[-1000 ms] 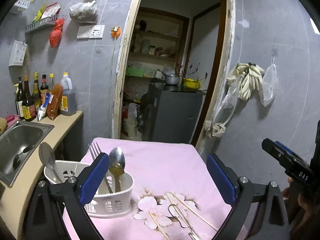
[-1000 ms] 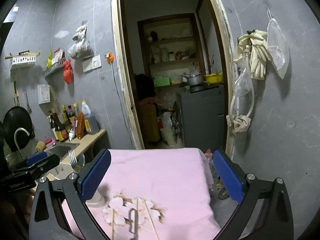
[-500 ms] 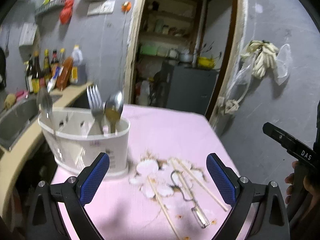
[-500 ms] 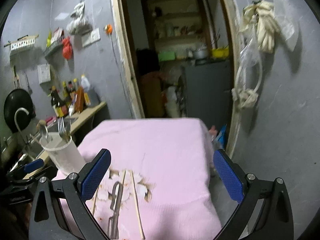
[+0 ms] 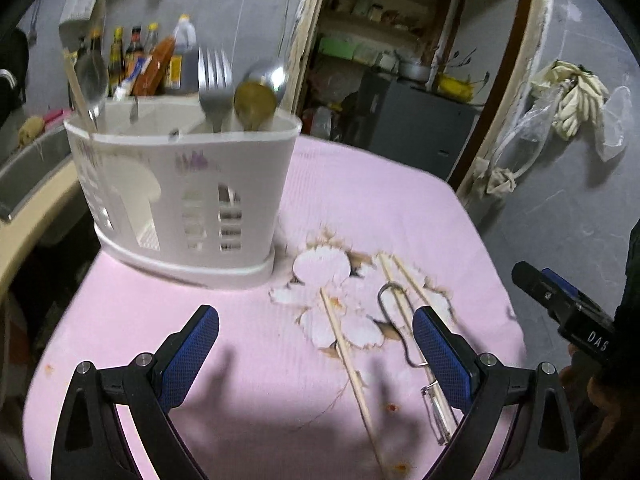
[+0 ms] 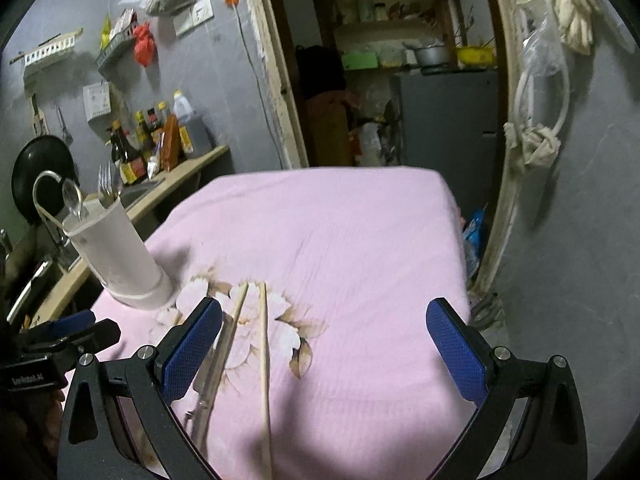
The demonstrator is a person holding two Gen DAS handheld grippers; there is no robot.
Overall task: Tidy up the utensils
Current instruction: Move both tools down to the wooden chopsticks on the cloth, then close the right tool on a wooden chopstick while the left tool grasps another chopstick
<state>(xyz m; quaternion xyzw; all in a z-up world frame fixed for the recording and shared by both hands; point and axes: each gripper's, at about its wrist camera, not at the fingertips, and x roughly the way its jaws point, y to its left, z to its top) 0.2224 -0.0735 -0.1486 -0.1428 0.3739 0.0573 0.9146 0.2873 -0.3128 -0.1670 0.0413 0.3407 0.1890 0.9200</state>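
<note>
Flanking chopsticks [image 5: 347, 345] — caddy [image 5: 180, 196], peeler [image 5: 434, 398]

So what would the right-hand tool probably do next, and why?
Probably it lowers and closes on a chopstick. The right gripper is open and empty, the chopstick lies loose on the pink cloth between its fingers, and the white holder already stands with a fork and spoons.

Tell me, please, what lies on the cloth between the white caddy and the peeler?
In the left wrist view, one loose chopstick lies on the pink cloth between the caddy and the peeler, across the flower print. Both grippers are open.
</note>
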